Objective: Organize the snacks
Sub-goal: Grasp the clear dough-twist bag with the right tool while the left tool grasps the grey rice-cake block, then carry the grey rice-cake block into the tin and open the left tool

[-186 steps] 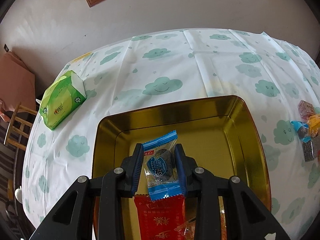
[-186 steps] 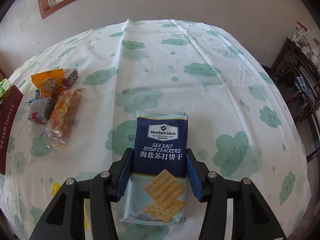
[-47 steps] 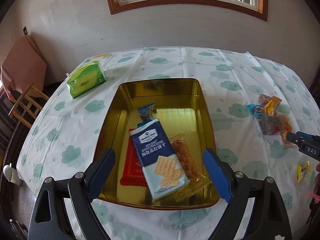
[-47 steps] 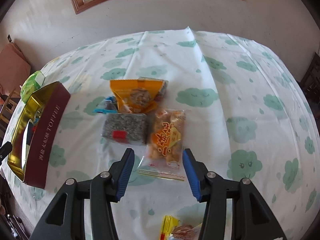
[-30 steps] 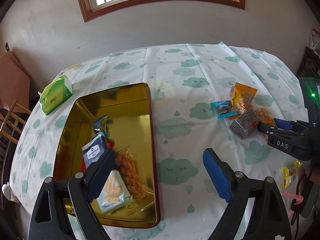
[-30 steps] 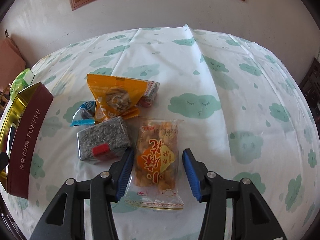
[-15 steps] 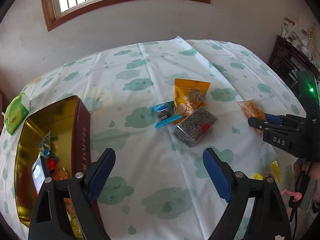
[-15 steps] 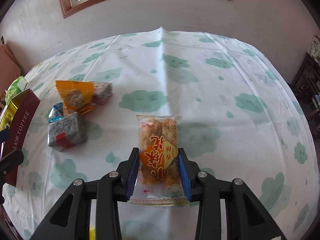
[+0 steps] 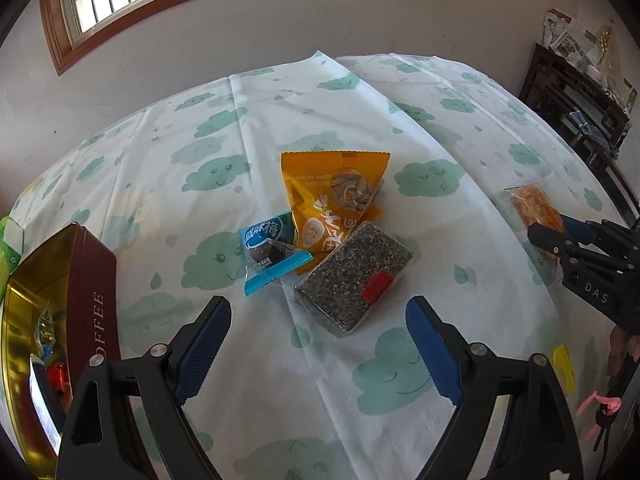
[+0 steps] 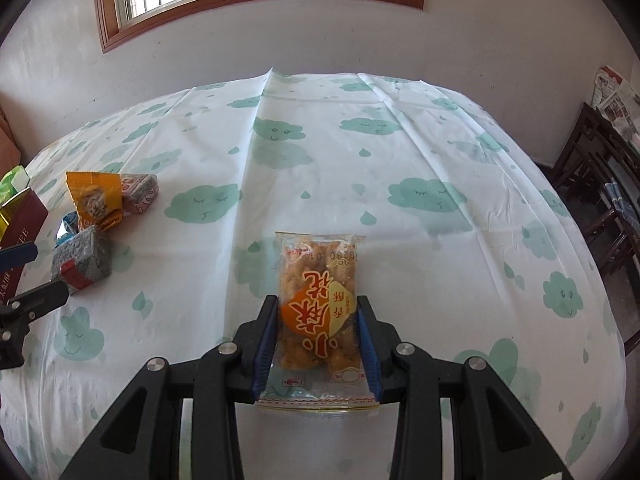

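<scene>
R gripper clamps cracker pack, L gripper wide

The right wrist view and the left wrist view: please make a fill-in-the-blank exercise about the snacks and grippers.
1. The right gripper is shut on the clear pack of ____ fried snacks.
2. The left gripper is ____, holding nothing.
3. The grey speckled block bears a ____ label.
4. The toffee tin is gold inside and ____ outside.

Missing words: orange; open; red; maroon
</scene>
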{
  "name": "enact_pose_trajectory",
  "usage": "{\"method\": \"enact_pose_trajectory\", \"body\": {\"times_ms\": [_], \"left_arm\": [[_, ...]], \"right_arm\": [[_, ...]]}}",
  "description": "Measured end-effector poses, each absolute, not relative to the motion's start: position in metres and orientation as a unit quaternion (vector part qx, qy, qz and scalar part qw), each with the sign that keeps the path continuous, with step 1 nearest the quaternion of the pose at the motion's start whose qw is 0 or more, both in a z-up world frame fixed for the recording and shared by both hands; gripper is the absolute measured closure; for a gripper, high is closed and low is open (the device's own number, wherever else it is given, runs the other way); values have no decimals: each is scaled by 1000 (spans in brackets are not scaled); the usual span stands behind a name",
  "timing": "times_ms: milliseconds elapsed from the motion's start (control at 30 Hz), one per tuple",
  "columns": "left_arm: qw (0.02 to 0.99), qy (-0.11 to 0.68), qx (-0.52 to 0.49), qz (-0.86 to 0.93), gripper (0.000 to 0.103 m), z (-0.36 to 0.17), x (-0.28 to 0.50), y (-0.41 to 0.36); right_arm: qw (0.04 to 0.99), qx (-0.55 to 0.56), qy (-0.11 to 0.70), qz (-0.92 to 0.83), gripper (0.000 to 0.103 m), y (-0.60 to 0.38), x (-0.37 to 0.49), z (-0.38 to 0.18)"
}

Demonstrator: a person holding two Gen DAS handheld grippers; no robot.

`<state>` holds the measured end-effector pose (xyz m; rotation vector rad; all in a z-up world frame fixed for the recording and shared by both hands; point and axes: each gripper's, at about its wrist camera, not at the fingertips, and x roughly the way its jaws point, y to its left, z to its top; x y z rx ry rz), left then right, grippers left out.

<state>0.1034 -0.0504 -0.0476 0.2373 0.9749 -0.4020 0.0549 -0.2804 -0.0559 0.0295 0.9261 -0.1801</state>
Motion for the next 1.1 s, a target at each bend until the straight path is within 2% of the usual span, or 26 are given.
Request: {"method": "enact_pose_trajectory", "body": {"times_ms": [300,400,433,500,667,767,1100], "left_arm": [[853,471,118,-191,19,-56,123,-67],[850,474,114,-197,29,-58,124,-71],[849,475,113,-202,37,-59,123,-72],[846,478,109,-208,46,-61,120,-73],[847,477,107,-209,59,-59,113,-71],[846,478,104,-211,62,-58,109,-69],[845,486,89,-204,62,-56,92,-53]], "right_arm": [[897,17,434,-84,64,-282,51,-57],[897,17,434,-84,64,-282,51,-57],[897,18,434,-84,64,-282,51,-57],[897,17,434,-84,64,-282,51,-57],[897,17,434,-84,64,-281,51,-56],[897,17,434,-84,64,-281,51,-56],[897,17,434,-84,64,-281,51,-56]]}}
